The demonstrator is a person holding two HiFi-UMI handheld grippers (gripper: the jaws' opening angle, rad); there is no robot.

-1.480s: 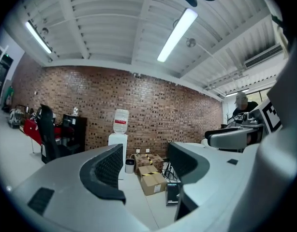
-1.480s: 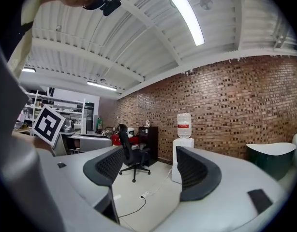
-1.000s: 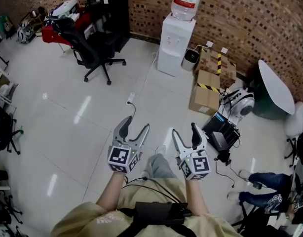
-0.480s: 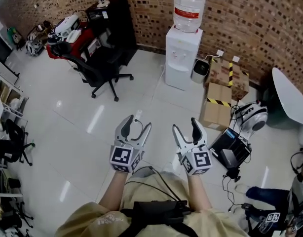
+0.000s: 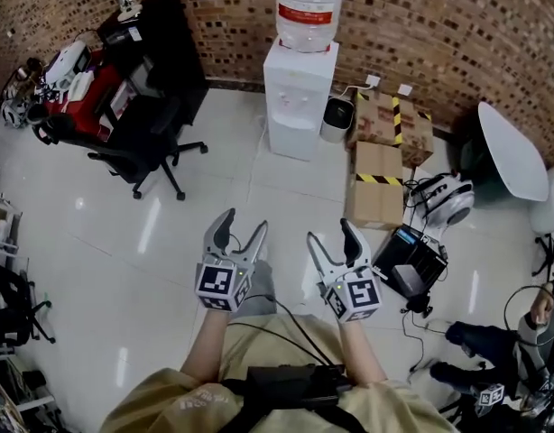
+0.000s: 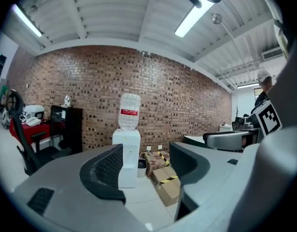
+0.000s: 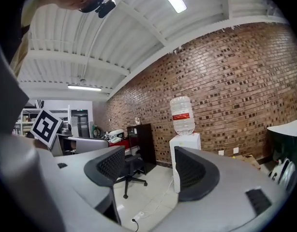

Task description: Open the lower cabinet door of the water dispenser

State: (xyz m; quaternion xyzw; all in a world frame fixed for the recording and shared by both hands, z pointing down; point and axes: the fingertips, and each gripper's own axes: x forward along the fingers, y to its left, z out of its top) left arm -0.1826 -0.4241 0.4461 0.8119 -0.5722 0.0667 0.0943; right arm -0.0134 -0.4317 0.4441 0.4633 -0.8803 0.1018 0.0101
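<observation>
The white water dispenser [image 5: 298, 97] stands against the brick wall with a large bottle [image 5: 309, 7] on top. Its lower cabinet door [image 5: 290, 136] looks closed from here. Both grippers are held out in front of me over the floor, well short of it. My left gripper [image 5: 243, 224] is open and empty. My right gripper [image 5: 332, 233] is open too, its jaws closing a little with nothing between them. The dispenser [image 6: 126, 153] shows between the left gripper [image 6: 143, 158] jaws. In the right gripper view the dispenser [image 7: 185, 140] sits just behind the right-hand jaw of the right gripper [image 7: 148, 166].
Left of the dispenser are a black office chair [image 5: 142, 142] and a black cabinet [image 5: 160, 34]. Right of it stand a small bin [image 5: 334, 118] and taped cardboard boxes [image 5: 374, 183]. Cabled equipment [image 5: 412, 260] lies on the floor, with a white round table [image 5: 512, 152] beyond.
Both grippers have been carried forward across the floor toward the dispenser, which now looks nearer and more centred. Both stay open and empty.
</observation>
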